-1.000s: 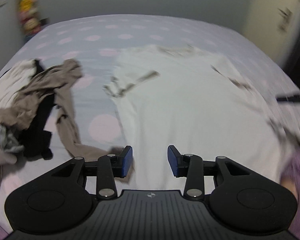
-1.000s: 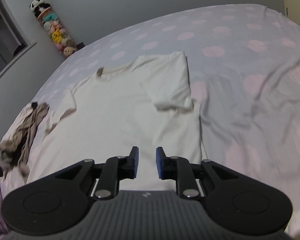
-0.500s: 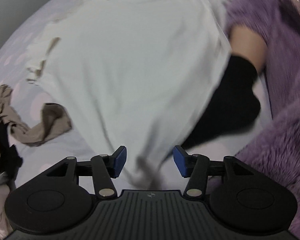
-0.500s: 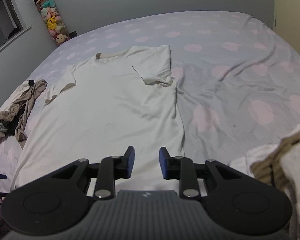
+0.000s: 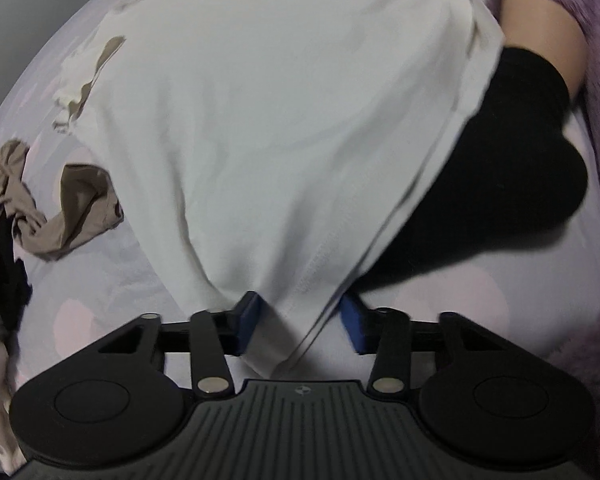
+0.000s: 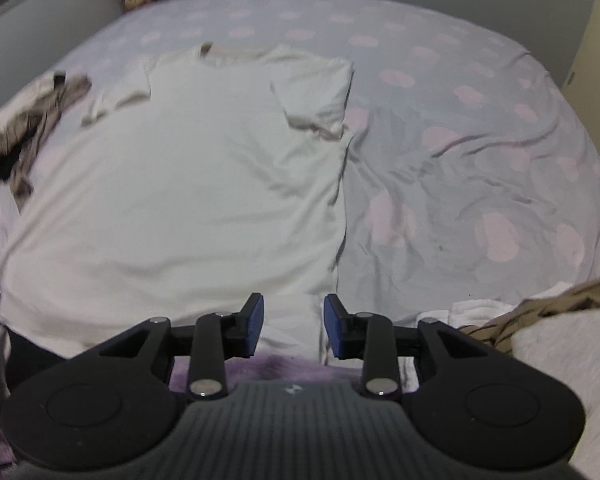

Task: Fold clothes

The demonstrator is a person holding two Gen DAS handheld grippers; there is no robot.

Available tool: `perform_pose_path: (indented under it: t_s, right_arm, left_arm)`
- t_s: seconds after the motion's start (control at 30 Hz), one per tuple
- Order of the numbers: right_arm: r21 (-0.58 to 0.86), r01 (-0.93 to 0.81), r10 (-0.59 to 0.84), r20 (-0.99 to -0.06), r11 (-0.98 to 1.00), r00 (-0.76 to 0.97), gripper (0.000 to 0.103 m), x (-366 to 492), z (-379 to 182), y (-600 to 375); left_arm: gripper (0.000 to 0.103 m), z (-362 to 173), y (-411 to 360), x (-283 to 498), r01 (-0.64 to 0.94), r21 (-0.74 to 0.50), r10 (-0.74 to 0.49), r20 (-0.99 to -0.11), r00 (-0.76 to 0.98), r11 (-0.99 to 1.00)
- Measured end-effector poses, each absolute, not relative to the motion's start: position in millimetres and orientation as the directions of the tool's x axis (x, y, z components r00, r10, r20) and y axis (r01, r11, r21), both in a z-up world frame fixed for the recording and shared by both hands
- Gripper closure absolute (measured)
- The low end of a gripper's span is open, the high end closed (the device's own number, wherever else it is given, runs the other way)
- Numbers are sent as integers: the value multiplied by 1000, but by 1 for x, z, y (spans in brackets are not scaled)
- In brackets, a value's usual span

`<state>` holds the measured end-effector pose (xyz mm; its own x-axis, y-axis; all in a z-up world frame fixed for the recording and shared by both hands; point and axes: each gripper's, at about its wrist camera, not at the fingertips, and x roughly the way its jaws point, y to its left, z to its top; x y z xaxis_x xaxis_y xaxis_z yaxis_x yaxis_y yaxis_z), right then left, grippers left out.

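The left hand-held gripper (image 5: 296, 322) has dropped onto the white T-shirt's (image 5: 284, 128) corner, jaws closing around it.

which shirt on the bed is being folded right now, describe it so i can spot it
Look at the lilac bed sheet with pink dots. Spread flat across its middle is the white t-shirt, with one short sleeve already folded inward. Unlike the crumpled tan and black clothes heap at the sheet's left edge, it is plain, pale and laid out smooth.
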<state>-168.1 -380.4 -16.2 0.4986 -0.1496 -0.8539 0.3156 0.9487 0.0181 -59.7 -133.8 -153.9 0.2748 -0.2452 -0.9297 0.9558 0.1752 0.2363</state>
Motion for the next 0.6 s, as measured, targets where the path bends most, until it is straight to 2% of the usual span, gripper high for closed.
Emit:
perform_pose_path:
  t_s: [0.03, 0.1, 0.13, 0.3, 0.33, 0.4, 0.47, 0.5, 0.6]
  right_arm:
    - [10, 296, -141, -864, 955, 483, 60, -164, -18, -381]
    - [-12, 279, -138, -889, 960, 437, 59, -151, -28, -387]
    - [-21, 270, -136, -900, 963, 413, 59, -145, -33, -390]
    - [62, 299, -40, -946, 952, 322, 58, -119, -69, -423]
    - [82, 314, -17, -953, 946, 302, 53, -116, -77, -430]
    - [134, 350, 32, -959, 927, 282, 52, -114, -90, -440]
    - [204, 375, 85, -947, 904, 310, 68, -120, -94, -444]
    - [241, 380, 110, -935, 893, 336, 90, -124, -92, -444]
    - [295, 359, 129, -899, 886, 419, 97, -141, -76, -438]
  left_arm:
    - [76, -153, -134, -57, 955, 229, -245, -931, 271, 189]
    - [93, -153, -135, -54, 947, 243, -240, -926, 291, 211]
    - [96, -152, -135, -52, 943, 247, -238, -924, 298, 223]
    - [100, -148, -131, -48, 936, 228, -251, -921, 297, 269]
    - [100, -147, -131, -48, 934, 223, -252, -921, 295, 278]
    - [100, -145, -130, -46, 930, 211, -258, -921, 292, 300]
    - [100, -141, -129, -45, 925, 198, -266, -919, 290, 325]
    - [100, -139, -128, -44, 921, 194, -273, -916, 293, 338]
    - [101, -127, -124, -41, 909, 185, -296, -905, 306, 373]
